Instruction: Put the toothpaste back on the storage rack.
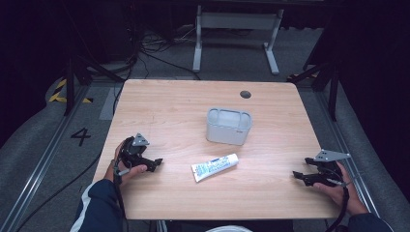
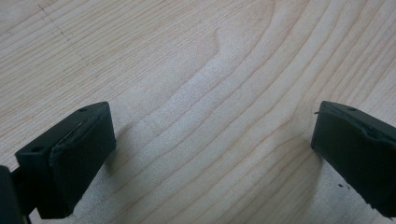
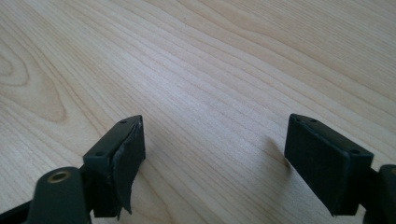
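- Our left tool point(image 1: 155, 163) rests near the left edge of the tabletop point(image 1: 169, 104), jaws spread wide over bare wood and gripping nothing
- Our right tool point(image 1: 296, 176) sits near the right edge, jaws also apart and empty, with only wood grain between them
- The toothpaste tube point(image 1: 215, 166) lies flat between the two tools, well apart from each, just in front of the grey container point(image 1: 228, 126)
- We judge the risk to be the tube skidding or rolling if a jaw tip nudges it sideways, or its soft body buckling under a hard pinch; a careless reach could also knock the container
- We count two tools, one tube, one container
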`<state>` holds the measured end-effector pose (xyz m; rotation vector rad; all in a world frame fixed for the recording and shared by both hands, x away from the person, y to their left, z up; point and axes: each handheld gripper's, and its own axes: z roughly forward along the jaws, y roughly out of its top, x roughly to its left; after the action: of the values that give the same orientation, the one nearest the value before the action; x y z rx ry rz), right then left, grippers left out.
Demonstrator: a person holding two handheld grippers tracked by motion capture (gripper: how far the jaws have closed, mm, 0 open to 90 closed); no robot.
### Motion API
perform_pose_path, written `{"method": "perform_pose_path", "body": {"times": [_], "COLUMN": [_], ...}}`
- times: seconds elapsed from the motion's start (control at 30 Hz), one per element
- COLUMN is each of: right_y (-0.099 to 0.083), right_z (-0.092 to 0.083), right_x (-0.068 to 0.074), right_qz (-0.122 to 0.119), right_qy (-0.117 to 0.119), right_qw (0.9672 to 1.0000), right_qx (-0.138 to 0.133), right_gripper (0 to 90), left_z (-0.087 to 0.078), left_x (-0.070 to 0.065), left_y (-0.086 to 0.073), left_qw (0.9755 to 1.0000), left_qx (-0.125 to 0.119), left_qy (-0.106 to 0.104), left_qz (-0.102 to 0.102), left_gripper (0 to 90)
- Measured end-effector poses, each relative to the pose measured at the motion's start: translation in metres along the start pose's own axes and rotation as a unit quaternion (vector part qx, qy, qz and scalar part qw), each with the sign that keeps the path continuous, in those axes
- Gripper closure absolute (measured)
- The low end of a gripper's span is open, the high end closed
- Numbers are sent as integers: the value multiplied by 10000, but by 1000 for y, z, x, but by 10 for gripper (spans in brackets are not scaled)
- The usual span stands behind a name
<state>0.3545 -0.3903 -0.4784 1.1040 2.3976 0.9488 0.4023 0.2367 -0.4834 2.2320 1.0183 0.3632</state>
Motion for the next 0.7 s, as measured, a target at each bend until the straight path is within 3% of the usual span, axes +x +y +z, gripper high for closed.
{"method": "perform_pose_path", "body": {"times": [0.7], "right_y": [16], "right_z": [-6], "right_x": [14], "right_qz": [-279], "right_qy": [248], "right_qw": [9992], "right_qx": [-153], "right_gripper": [232], "left_z": [0], "left_x": [0], "left_y": [0], "left_qw": [10000], "left_qx": [5], "left_qy": [7], "left_qz": [0], "left_gripper": [1]}}
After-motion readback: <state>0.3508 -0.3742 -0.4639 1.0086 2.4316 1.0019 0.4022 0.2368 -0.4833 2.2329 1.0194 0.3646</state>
